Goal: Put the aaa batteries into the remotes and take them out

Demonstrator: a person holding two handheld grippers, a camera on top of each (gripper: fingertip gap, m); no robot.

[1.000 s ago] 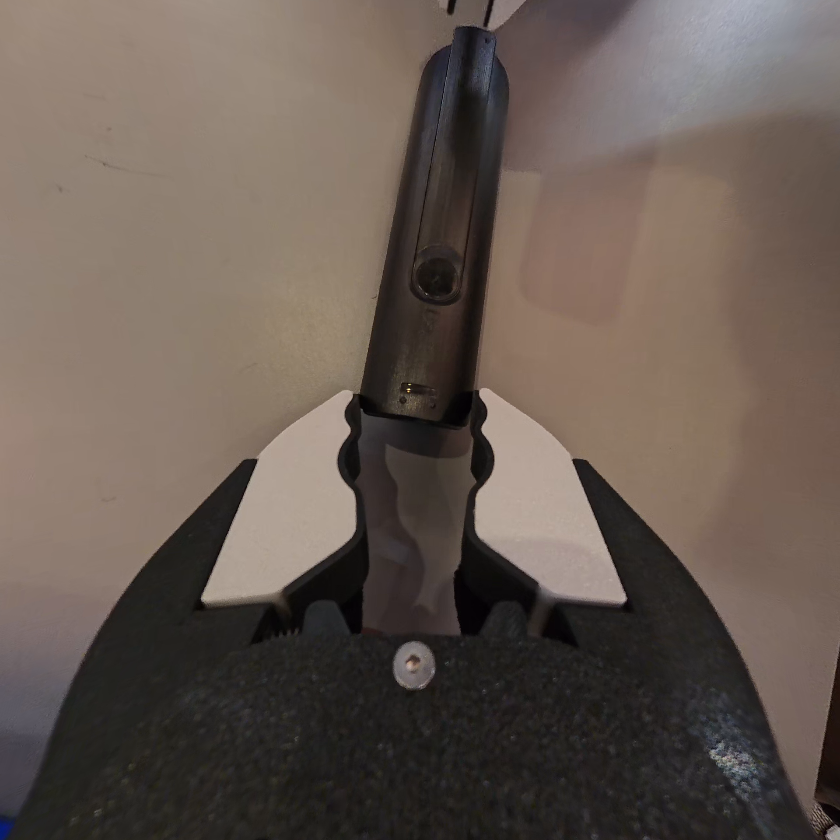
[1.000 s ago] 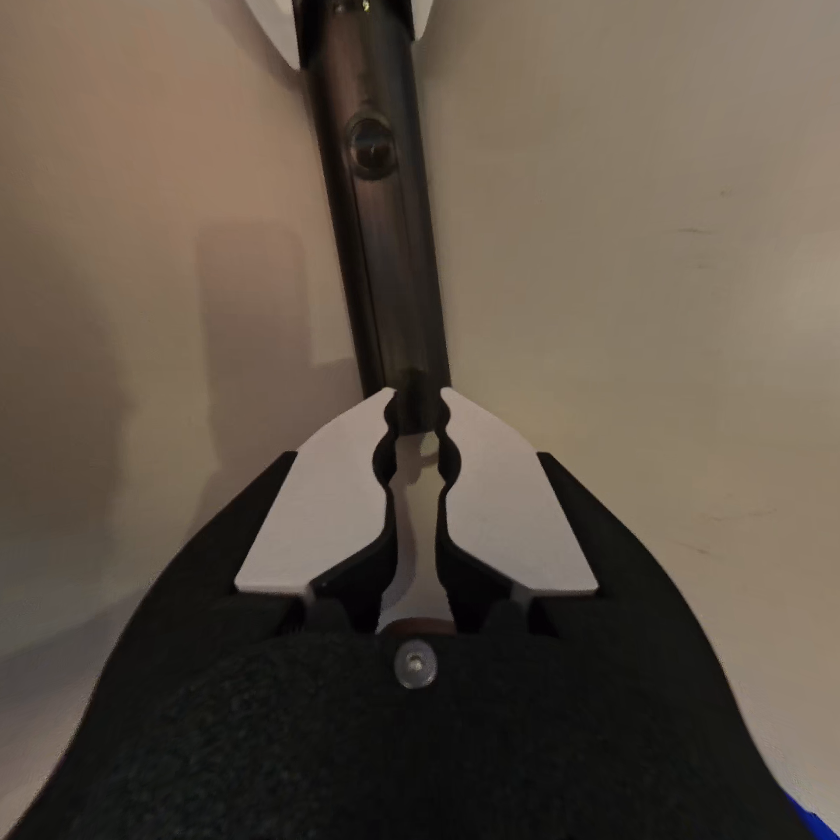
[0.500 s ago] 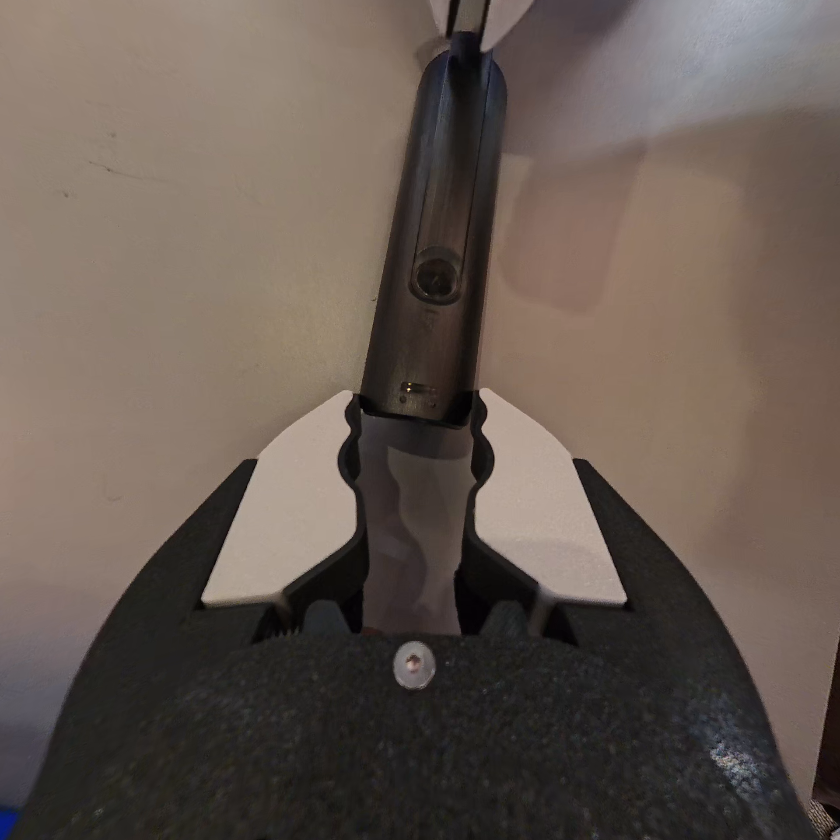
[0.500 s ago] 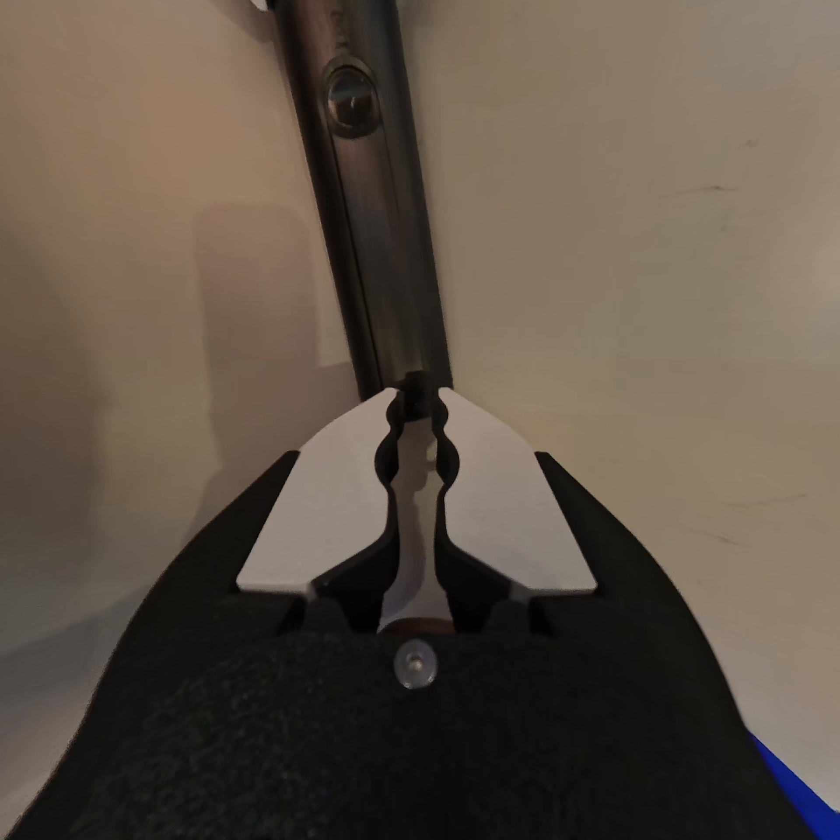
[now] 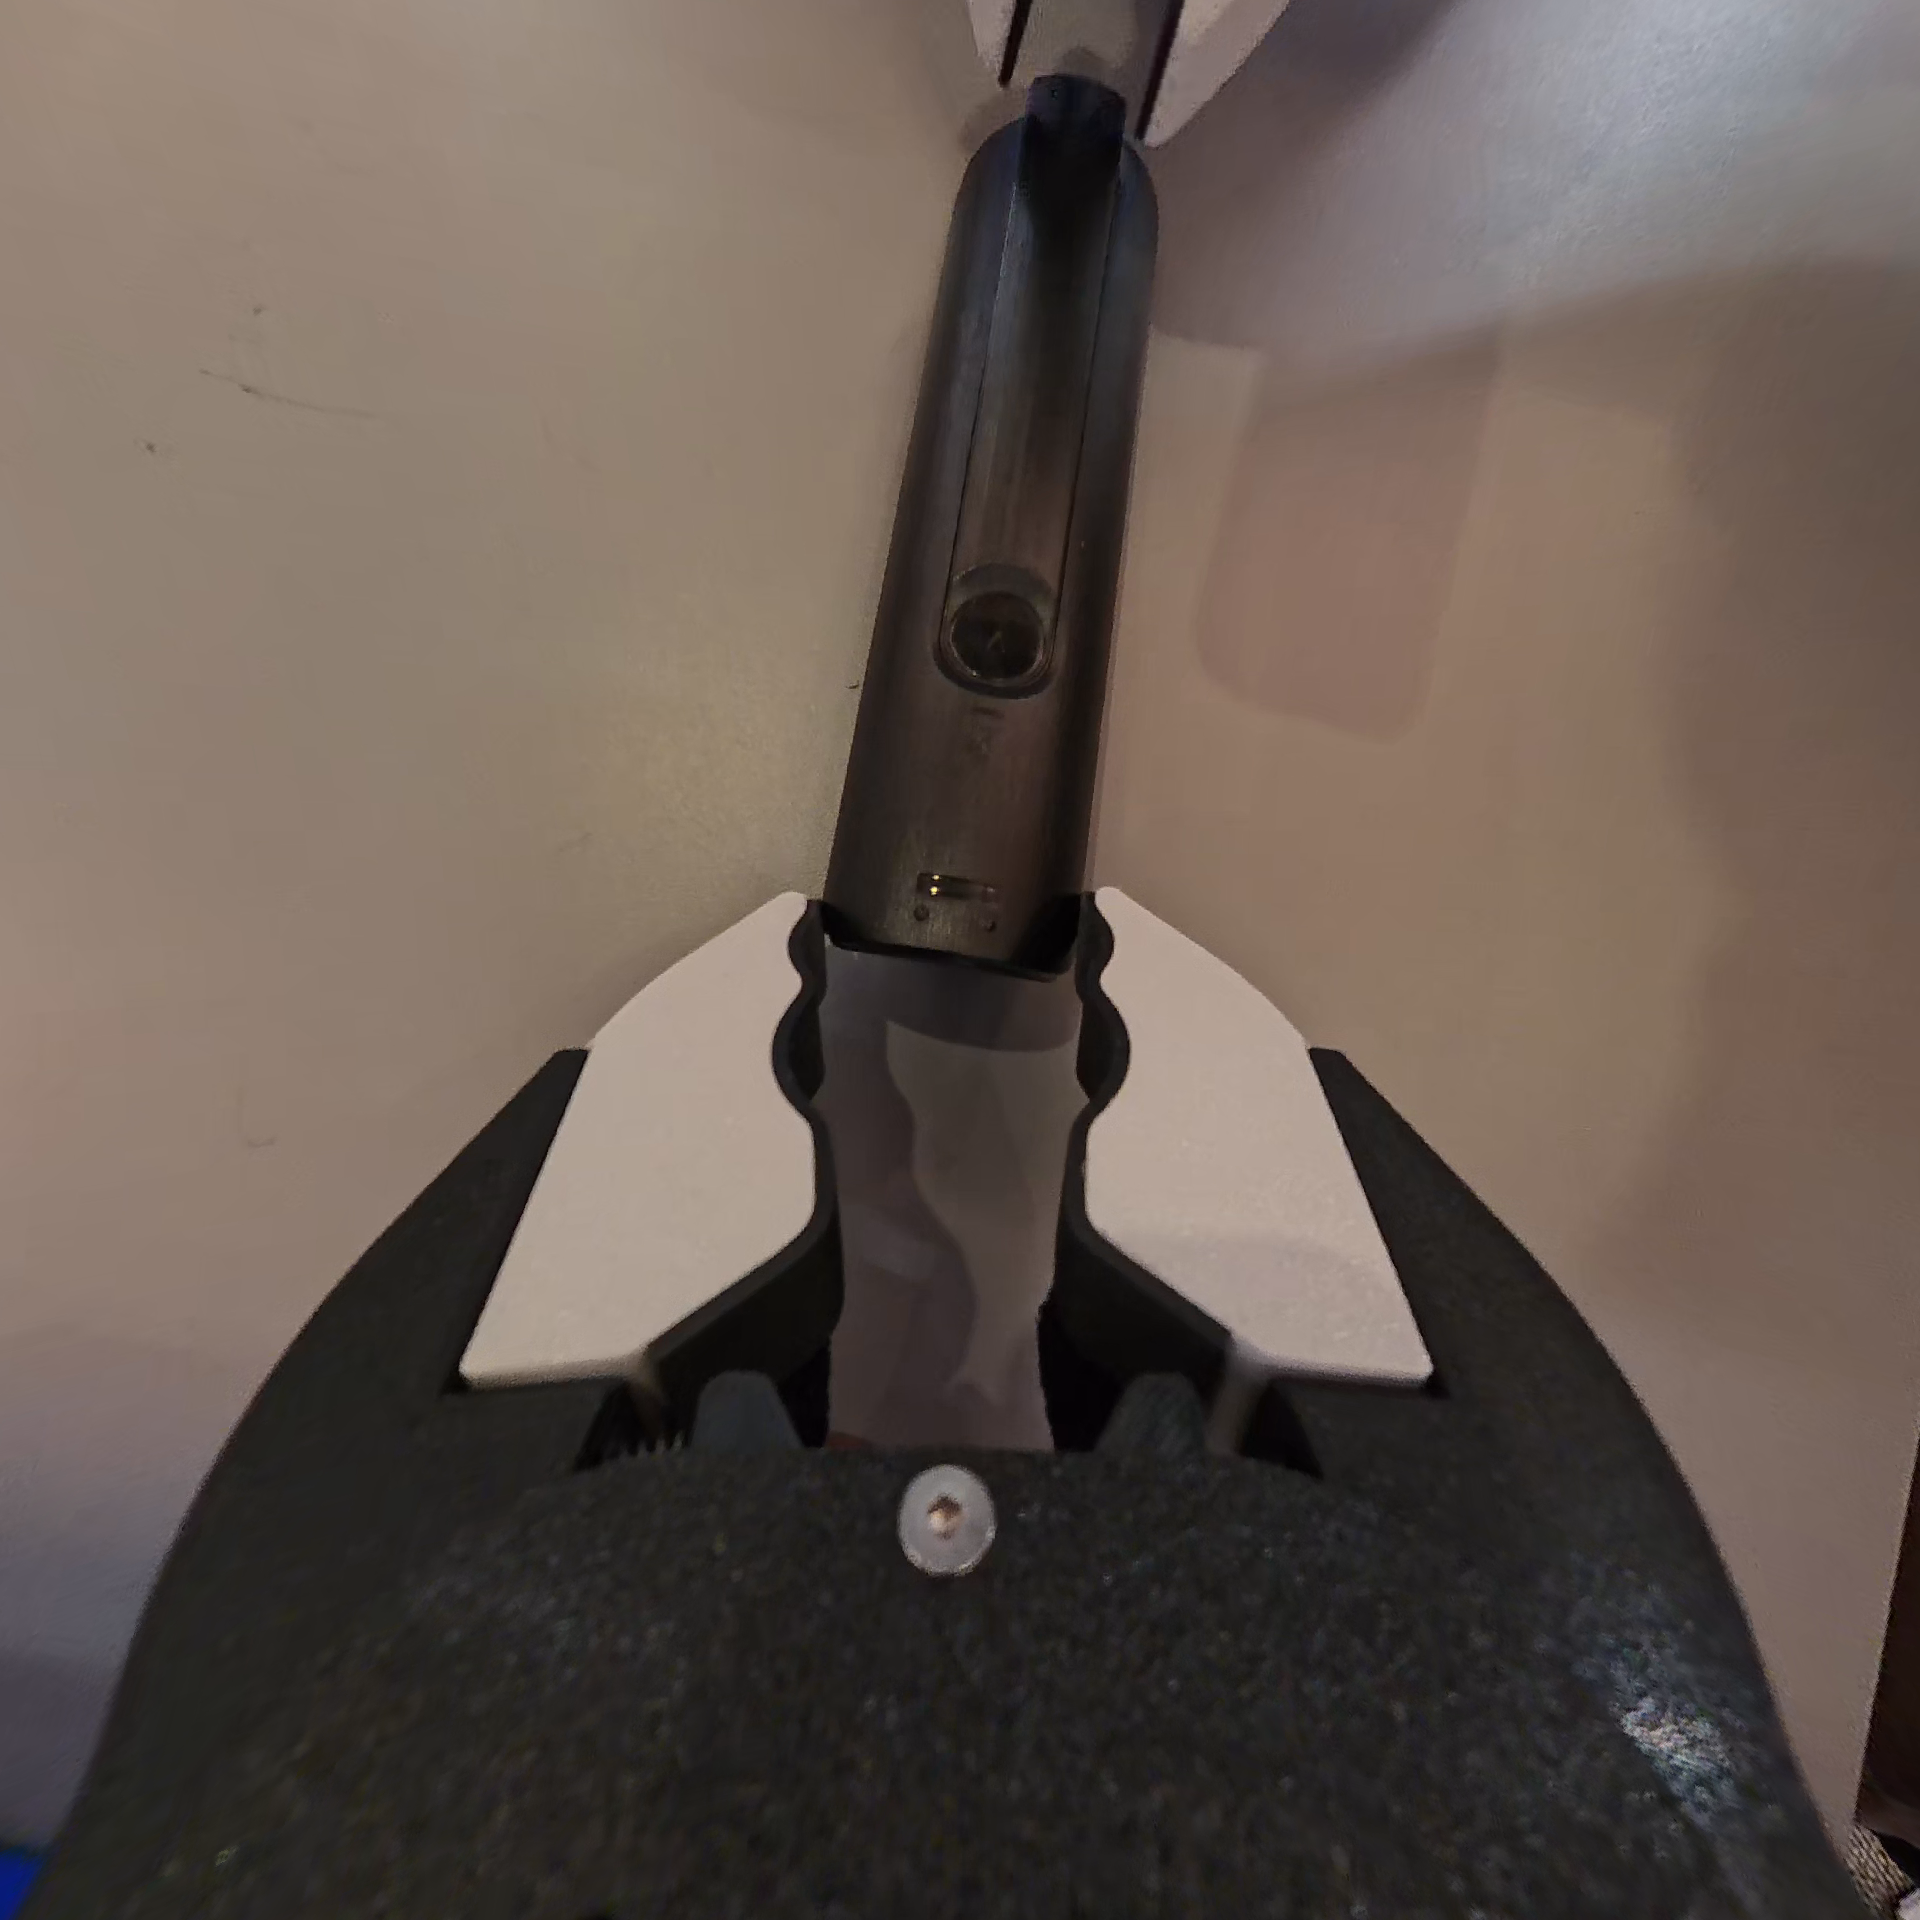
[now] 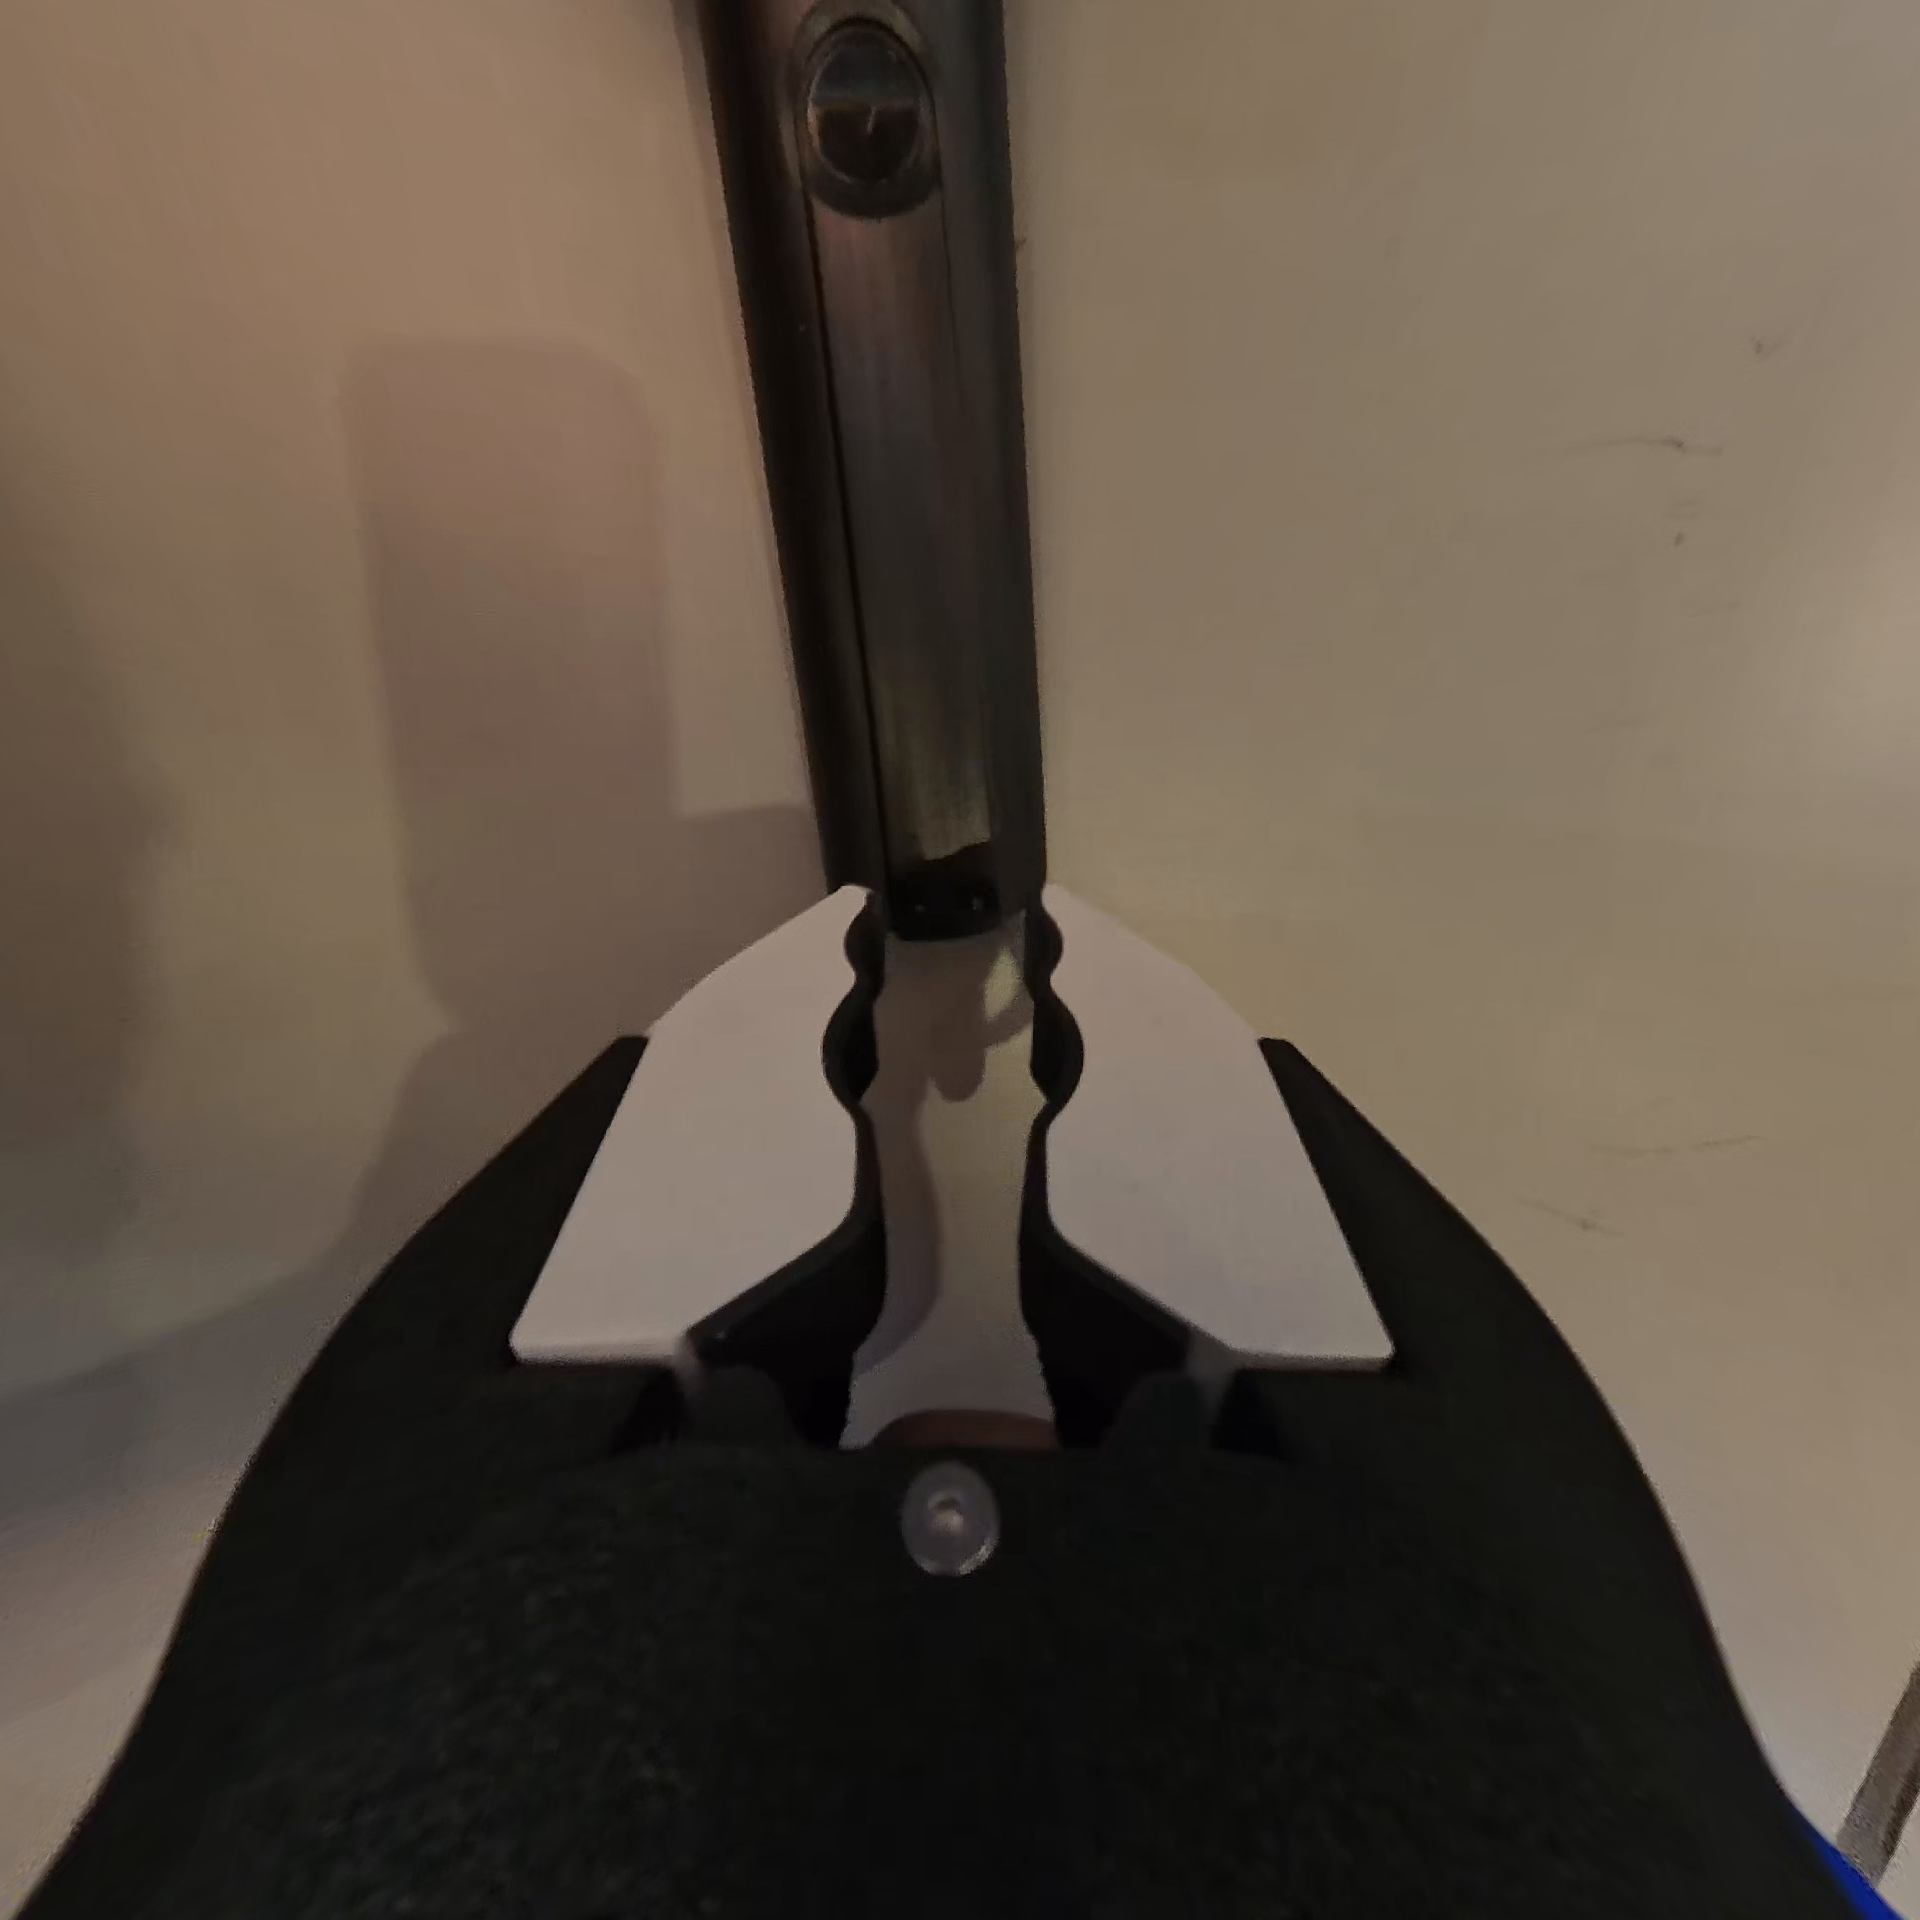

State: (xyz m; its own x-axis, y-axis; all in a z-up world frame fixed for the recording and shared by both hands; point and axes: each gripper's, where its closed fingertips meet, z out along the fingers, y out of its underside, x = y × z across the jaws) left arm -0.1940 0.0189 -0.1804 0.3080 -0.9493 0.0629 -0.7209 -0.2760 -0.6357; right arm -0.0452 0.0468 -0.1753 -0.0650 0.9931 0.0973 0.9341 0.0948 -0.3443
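A slim black remote [image 5: 997, 520] lies lengthwise over a beige table, back side up, with a round recessed button [image 5: 997, 634]. My left gripper [image 5: 951, 935] is shut on its near end. The right gripper's white fingertips [image 5: 1195, 62] show at the remote's far end in the left wrist view. In the right wrist view, my right gripper [image 6: 956, 925] has its jaws slightly parted around a small black tab [image 6: 940, 909] at the end of the remote [image 6: 914, 520], with a sliver of light beside the tab. No batteries are in view.
The beige table [image 5: 416, 520] fills both views, with a few faint scuffs. A blue edge [image 6: 1907, 1870] and a thin metal rod [image 6: 1881, 1766] show at the bottom right corner of the right wrist view. One gripper's finger ends stand about 15 centimeters off the other's.
The right gripper's jaws have parted a little at the remote's end tab. The remote reaches farther up in the right wrist view. The left gripper keeps the same hold.
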